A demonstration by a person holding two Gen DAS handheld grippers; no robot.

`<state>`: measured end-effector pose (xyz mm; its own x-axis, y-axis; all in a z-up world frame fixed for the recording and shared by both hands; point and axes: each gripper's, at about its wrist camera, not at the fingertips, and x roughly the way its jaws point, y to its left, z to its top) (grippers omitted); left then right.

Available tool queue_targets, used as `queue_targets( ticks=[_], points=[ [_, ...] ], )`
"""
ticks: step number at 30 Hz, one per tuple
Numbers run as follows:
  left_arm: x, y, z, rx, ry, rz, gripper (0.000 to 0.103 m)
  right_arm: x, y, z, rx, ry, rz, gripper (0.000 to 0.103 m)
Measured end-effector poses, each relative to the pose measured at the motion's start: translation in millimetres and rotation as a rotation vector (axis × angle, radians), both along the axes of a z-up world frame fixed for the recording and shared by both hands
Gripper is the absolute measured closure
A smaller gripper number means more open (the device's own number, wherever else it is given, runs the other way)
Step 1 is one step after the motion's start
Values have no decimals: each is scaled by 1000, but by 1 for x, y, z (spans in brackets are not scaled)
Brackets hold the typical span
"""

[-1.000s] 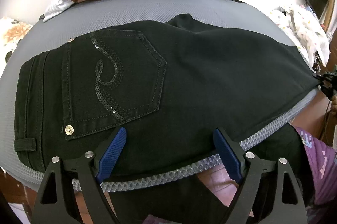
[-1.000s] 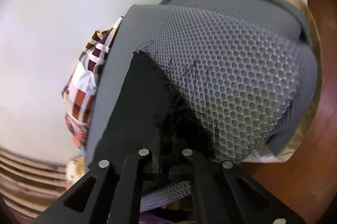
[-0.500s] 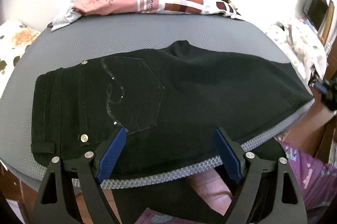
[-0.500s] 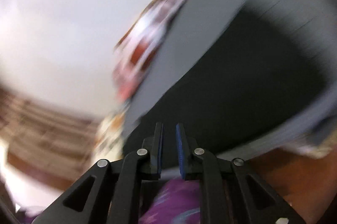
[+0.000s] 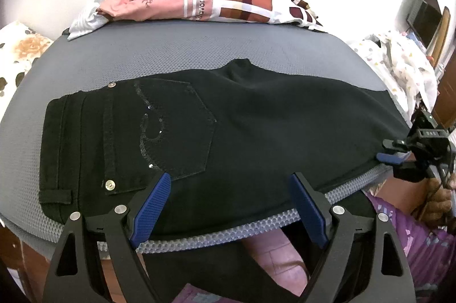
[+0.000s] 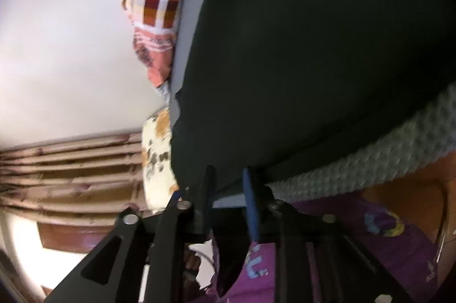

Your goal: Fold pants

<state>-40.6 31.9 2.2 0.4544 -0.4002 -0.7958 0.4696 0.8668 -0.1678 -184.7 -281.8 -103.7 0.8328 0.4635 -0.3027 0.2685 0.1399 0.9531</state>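
Black pants (image 5: 256, 131) lie flat across a grey mesh mattress (image 5: 171, 57), waistband to the left, with a sequinned back pocket (image 5: 162, 129) facing up. My left gripper (image 5: 229, 203) hovers open over the pants' near edge, nothing between its blue pads (image 5: 154, 200). My right gripper (image 5: 390, 157) sits at the pants' near right edge. In the right wrist view the pants (image 6: 313, 60) fill the frame; the right gripper (image 6: 229, 190) has its jaws opening, a narrow gap, no cloth clamped.
A pile of pink and checked clothes (image 5: 199, 3) lies along the mattress's far side. Floral fabric (image 5: 17, 60) is at the left, white patterned cloth (image 5: 399, 66) at the right. A person in purple clothing (image 5: 427, 240) stands at the near edge.
The right gripper let go of the frayed hem and swung over to the pants' near edge, its jaws parting. The left gripper rose a little, so the pants look farther away.
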Motion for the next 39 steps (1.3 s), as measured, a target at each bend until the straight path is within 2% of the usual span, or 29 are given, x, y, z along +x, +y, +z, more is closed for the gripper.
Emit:
queue_targets(
  ticks=[6,9,13,18,20,21,23,30,33,36,38,39],
  points=[
    [-1,1,2,-7,-3,5,18,-5,4,-8,23,46,-18,72],
    [1,1,0,-10,16,3,18,-4,4,-13,65,56,-52,72],
    [1,-1,-1,-4,18,-9,18,-3,9,-11,91,15,-128,59],
    [1,-3,-5,7,24,-14,18,2,12,-13,103,-13,-154,59],
    [2,-4,-8,12,34,-10,18,7,14,-6,43,7,-141,72],
    [3,-3,-10,13,40,-8,18,12,16,-3,-7,39,-125,93],
    [5,-1,-12,21,46,0,18,14,16,-4,-38,76,-114,97],
    [12,14,-14,26,50,54,18,9,23,9,-121,121,-46,98],
    [17,19,-19,25,78,73,18,12,19,-5,-73,140,-51,101],
    [19,22,-21,36,83,83,18,13,15,-9,-32,141,-28,99],
    [19,25,-19,42,84,91,18,13,14,-10,19,139,22,88],
    [19,27,-16,40,84,99,18,12,17,-5,17,144,70,69]
  ],
)
